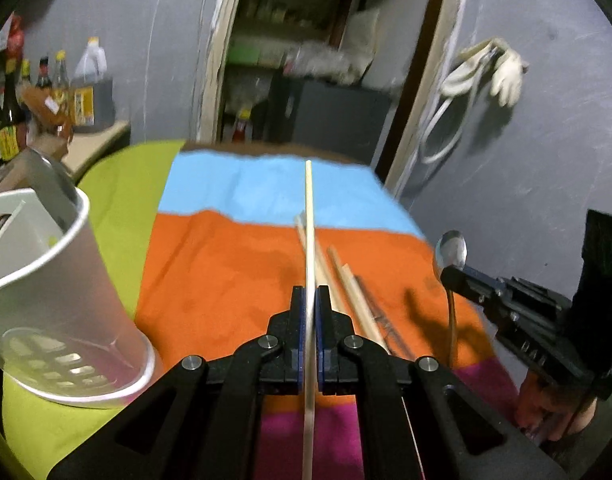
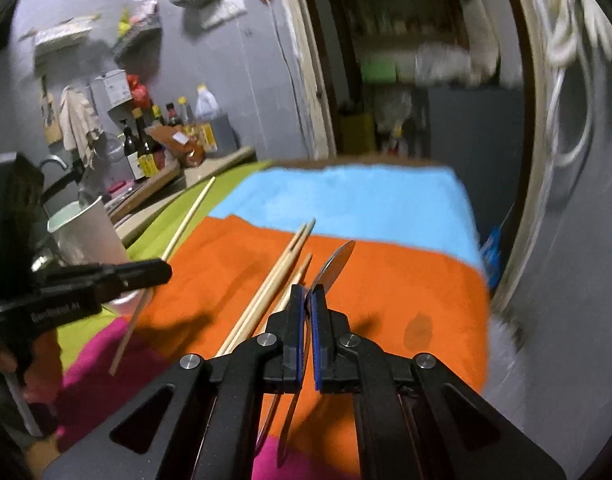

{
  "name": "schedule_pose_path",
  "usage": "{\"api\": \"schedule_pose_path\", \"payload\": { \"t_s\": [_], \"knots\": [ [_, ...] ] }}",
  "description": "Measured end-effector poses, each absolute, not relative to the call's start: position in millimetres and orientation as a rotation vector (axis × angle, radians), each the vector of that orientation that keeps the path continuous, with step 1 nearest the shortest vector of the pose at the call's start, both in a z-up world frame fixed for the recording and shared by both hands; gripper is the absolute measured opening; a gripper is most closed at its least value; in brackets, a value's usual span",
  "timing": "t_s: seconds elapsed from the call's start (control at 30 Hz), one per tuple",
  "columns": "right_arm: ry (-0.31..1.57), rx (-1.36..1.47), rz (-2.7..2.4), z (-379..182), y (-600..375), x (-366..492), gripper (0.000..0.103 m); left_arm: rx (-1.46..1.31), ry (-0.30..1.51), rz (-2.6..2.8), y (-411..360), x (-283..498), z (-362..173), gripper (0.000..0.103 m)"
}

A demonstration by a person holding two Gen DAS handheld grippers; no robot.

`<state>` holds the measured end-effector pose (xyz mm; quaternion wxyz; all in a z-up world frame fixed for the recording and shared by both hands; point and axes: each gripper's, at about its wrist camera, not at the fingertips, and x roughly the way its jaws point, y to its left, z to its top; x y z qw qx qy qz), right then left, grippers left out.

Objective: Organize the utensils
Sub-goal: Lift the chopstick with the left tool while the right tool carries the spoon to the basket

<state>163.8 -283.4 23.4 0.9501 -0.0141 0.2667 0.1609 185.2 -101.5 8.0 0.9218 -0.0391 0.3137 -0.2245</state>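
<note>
My left gripper (image 1: 310, 292) is shut on a pale wooden chopstick (image 1: 309, 208), held above the striped cloth (image 1: 225, 272) and pointing away from me. Several more chopsticks (image 1: 348, 292) lie on the orange stripe just right of it. A white perforated utensil cup (image 1: 53, 292) stands close on the left. My right gripper (image 2: 308, 290) is shut on a metal spoon (image 2: 338, 262), lifted over the orange stripe. In the left wrist view, the right gripper (image 1: 452, 274) and its spoon (image 1: 451, 246) hang at the right. The right wrist view shows the left gripper (image 2: 163, 270), its chopstick (image 2: 189, 216) and the cup (image 2: 89, 232).
Sauce and oil bottles (image 1: 45, 84) crowd a counter at the back left. A doorway (image 1: 306, 60) with shelves opens behind the table. Work gloves (image 1: 502, 68) and a hose hang on the grey wall at the right. The cloth's right edge drops off near that wall.
</note>
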Motion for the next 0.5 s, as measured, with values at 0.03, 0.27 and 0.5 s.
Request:
{"api": "schedule_pose_path", "payload": {
  "t_s": [0.03, 0.27, 0.5],
  "knots": [
    [0.511, -0.056, 0.318, 26, -279, 157, 0.001, -0.086, 0.62, -0.469, -101, 180, 10, 0.002],
    [0.279, -0.247, 0.23, 35, -248, 111, 0.001, -0.138, 0.5, -0.502, -93, 156, 24, 0.002],
    [0.136, -0.273, 0.234, 58, -228, 98, 0.001, -0.186, 0.402, -0.479, -67, 141, 48, 0.002]
  ]
}}
